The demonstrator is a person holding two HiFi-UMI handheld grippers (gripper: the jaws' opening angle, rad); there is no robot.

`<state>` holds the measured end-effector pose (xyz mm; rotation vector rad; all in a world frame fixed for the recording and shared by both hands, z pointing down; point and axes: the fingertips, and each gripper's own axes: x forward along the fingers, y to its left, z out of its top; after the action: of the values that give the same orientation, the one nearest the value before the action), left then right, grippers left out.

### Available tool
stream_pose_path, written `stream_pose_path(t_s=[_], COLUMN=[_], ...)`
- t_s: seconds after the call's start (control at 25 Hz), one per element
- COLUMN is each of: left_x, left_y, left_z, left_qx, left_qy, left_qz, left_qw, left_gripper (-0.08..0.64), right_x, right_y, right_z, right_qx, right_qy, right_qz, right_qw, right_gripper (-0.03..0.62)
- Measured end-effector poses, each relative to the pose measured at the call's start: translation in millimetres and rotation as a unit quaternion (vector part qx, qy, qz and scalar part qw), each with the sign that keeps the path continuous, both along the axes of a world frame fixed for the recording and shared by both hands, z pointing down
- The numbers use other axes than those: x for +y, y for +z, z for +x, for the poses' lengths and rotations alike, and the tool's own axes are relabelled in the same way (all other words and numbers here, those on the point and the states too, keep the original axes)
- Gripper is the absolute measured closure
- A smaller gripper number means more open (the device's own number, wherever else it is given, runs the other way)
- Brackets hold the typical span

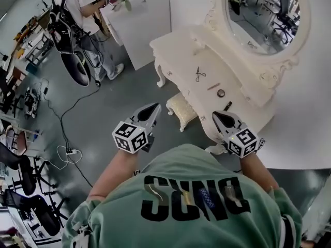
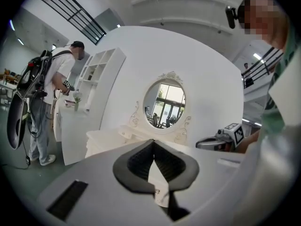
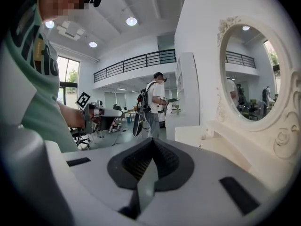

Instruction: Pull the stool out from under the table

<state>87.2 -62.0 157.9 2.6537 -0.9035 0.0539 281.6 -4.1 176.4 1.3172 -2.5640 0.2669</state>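
Head view, stool [image 1: 182, 110] seemingly half-hidden under table [image 1: 176, 43]

Left gripper [image 1: 154, 107], right gripper [image 1: 216, 115]: closed, empty

Your stool [image 1: 182, 109] is cream, matching the table [image 1: 178, 45]. Your shirt [image 1: 176, 164] is green with black letters; the floor [image 1: 103, 118] is grey.

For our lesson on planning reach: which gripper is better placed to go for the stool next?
Left, probably. The left gripper sits nearest the stool, at its exposed end over open floor; the right gripper hangs over the table edge. Both jaws are shut, empty.
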Motion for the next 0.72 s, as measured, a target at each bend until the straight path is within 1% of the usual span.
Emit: stream_pose_path(t_s=[0.08, 0.12, 0.28, 0.44, 0.56, 0.72], left_x=[-11, -17, -36, -39, -41, -49], left_y=[-2, 0, 22, 50, 64, 82], left_z=[11, 11, -12, -48, -71, -90], left_qx=[-0.015, -0.023, -0.03, -0.034, -0.039, -0.045], left_qy=[-0.005, -0.007, -0.005, 0.012, 0.025, 0.017], left_qz=[0.005, 0.006, -0.007, -0.023, -0.026, -0.032], left_qw=[0.9999, 0.9997, 0.9995, 0.9991, 0.9986, 0.9983], left_gripper=[0.554, 0.554, 0.554, 0.554, 0.554, 0.554], right_x=[-27, -40, -76, -83, -83, -89], right_y=[3, 6, 29, 56, 78, 109], right_z=[3, -1, -29, -63, -82, -98], right_qx=[-0.002, -0.003, -0.007, -0.002, 0.004, 0.019], right_qy=[-0.021, -0.028, -0.033, -0.013, 0.002, 0.005], right_qz=[-0.007, -0.009, -0.019, -0.039, -0.06, -0.089], right_qw=[1.0, 1.0, 0.999, 0.999, 0.998, 0.996], right_gripper=[0.598, 0.598, 0.598, 0.598, 0.598, 0.598])
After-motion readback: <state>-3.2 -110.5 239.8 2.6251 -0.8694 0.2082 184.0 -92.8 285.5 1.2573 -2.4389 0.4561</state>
